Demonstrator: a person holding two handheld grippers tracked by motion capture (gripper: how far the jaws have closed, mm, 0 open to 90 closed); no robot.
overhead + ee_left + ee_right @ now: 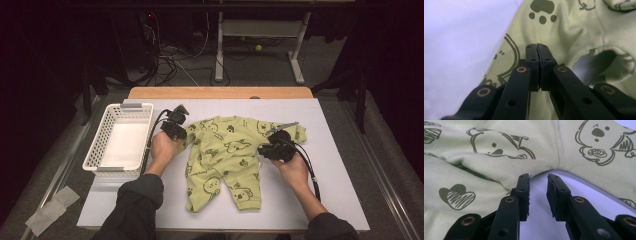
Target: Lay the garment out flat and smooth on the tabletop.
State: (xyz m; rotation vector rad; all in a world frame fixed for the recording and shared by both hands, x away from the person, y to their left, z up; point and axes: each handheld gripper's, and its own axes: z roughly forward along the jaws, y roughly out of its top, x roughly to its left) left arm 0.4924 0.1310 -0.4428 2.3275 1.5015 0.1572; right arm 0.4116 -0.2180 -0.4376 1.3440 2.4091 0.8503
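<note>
Pale green cotton with little koala doodles, paw prints and hearts: that's the romper lying flat and face up near the middle of the surface, neck toward the far edge, legs toward the person's edge. One sleeve reaches toward the right edge, the other is bunched up close to the body on the left side.

The left gripper has its jaws pressed together with no gap between the pads. In the left gripper view they sit on the romper's shoulder right next to the neck opening. Whether a fold of cloth is actually trapped between them is hard to tell, since the pads look closed flush on each other. The right gripper has its jaws spread a little, tips poking at the edge of the cloth where a sleeve meets the body, bare surface showing in the gap. It isn't holding anything yet.

Progress-wise, this looks like the very start of a fold-and-put-away job. The romper is spread out, nothing is folded, and the white basket by the left edge has nothing in it. Left to do, at a guess: get a proper grip on both sides, fold the sleeves and legs in, then drop it in the basket.

No brand, tag or readable writing anywhere on the romper or basket, just the cartoon print.
</note>
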